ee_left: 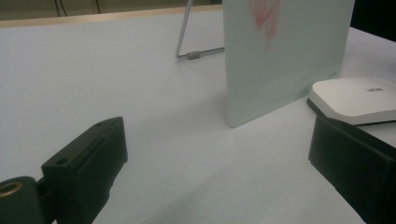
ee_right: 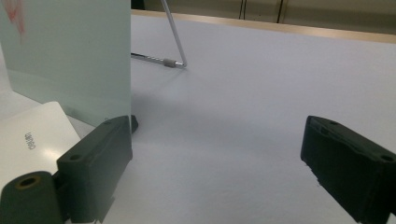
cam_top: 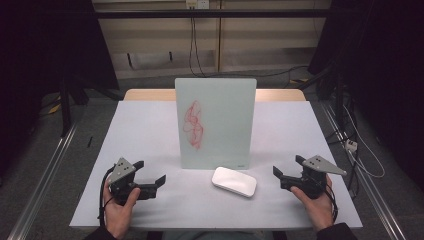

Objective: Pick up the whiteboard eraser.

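White eraser (cam_top: 234, 181) lies just before the standing whiteboard (cam_top: 216, 122).

The table (cam_top: 150, 200) has a flat white top. At its far end a strip of light wood (cam_top: 145, 94) peeks out. Behind the table, black wires (cam_top: 194, 45) hang down the pale wall from a socket (cam_top: 196, 4) up high. The floor (cam_top: 85, 130) is grey. A long metal rail (cam_top: 45, 170) runs along it on the left side. On the right side, a small white plug box (cam_top: 351, 145) lies on the floor.
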`<move>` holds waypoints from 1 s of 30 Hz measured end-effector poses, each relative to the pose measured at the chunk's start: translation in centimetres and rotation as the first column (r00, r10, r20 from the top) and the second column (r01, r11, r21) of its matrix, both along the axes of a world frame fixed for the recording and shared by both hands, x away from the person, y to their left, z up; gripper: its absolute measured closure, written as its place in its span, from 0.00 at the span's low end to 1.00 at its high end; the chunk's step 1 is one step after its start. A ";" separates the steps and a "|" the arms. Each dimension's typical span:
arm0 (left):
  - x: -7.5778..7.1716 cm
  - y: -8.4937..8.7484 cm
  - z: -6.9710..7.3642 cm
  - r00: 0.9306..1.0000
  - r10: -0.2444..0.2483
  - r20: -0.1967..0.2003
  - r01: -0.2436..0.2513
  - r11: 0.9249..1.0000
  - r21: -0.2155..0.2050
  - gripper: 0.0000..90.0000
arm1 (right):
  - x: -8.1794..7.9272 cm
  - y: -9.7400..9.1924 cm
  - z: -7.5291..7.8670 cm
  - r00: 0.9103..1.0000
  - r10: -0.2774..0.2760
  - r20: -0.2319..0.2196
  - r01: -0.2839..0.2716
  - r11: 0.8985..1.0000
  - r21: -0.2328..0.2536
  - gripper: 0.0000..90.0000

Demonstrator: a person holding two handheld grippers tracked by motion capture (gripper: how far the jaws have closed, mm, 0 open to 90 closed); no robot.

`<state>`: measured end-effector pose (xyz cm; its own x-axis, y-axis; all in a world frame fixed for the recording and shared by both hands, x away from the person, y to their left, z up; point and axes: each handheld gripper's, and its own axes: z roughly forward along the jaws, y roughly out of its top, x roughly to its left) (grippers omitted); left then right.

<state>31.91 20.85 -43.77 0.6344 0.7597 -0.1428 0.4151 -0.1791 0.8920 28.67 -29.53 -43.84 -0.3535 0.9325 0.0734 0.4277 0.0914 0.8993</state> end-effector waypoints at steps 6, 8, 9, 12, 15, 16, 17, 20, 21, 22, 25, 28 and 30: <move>-0.1 -0.3 -0.1 1.000 0.001 -0.016 -0.001 1.000 0.000 0.05 | 0.1 0.0 0.0 1.000 0.022 -0.006 -0.022 1.000 0.010 0.07; -0.2 -0.5 -0.1 1.000 -0.007 -0.014 0.007 1.000 0.006 0.05 | 0.2 0.0 0.0 1.000 0.026 -0.010 -0.026 0.999 0.019 0.06; -0.3 -0.5 -0.1 1.000 -0.014 -0.015 0.015 1.000 0.014 0.05 | 0.2 0.0 0.0 0.999 0.030 -0.011 -0.030 0.999 0.020 0.06; -0.5 -0.7 0.0 1.000 -0.024 -0.016 0.025 1.000 0.019 0.05 | 0.2 0.0 -0.1 0.999 0.036 -0.025 -0.036 0.999 0.011 0.06; -0.6 -0.7 0.1 1.000 -0.031 -0.001 0.031 0.999 0.023 0.05 | 0.2 0.3 0.0 0.998 0.046 -0.050 -0.047 0.999 -0.013 0.08; -0.6 -0.6 0.1 0.999 -0.033 0.001 0.033 0.999 0.020 0.05 | 0.2 0.4 0.1 0.998 0.049 -0.046 -0.050 0.999 -0.015 0.11; -0.6 -0.5 0.0 1.000 -0.027 -0.004 0.028 0.999 0.018 0.05 | 0.1 0.5 0.2 0.998 0.054 -0.042 -0.055 0.998 -0.008 0.12; -0.4 -0.4 -0.1 1.000 -0.018 -0.014 0.018 1.000 0.018 0.05 | -0.1 1.0 0.3 0.995 0.087 -0.048 -0.088 0.996 -0.018 0.11; -0.4 -0.3 -0.1 1.000 -0.018 -0.012 0.018 1.000 0.019 0.05 | -0.1 1.2 0.4 0.994 0.099 -0.050 -0.100 0.995 -0.019 0.12; -0.4 -0.4 -0.1 1.000 -0.016 -0.012 0.017 1.000 0.019 0.05 | -0.2 1.4 0.5 0.993 0.110 -0.050 -0.112 0.994 -0.022 0.14; -0.5 -0.8 -0.3 0.998 -0.030 -0.046 0.031 0.999 0.019 0.05 | -0.1 2.0 0.5 0.985 0.158 -0.073 -0.160 0.987 -0.026 0.11; -0.6 -1.1 -0.3 0.998 -0.051 -0.037 0.052 0.998 0.029 0.05 | -0.1 2.5 0.6 0.979 0.189 -0.079 -0.192 0.981 -0.033 0.13; -0.6 -1.1 -0.2 0.999 -0.047 -0.027 0.048 0.998 0.035 0.05 | -0.1 2.8 0.7 0.974 0.213 -0.079 -0.217 0.975 -0.038 0.12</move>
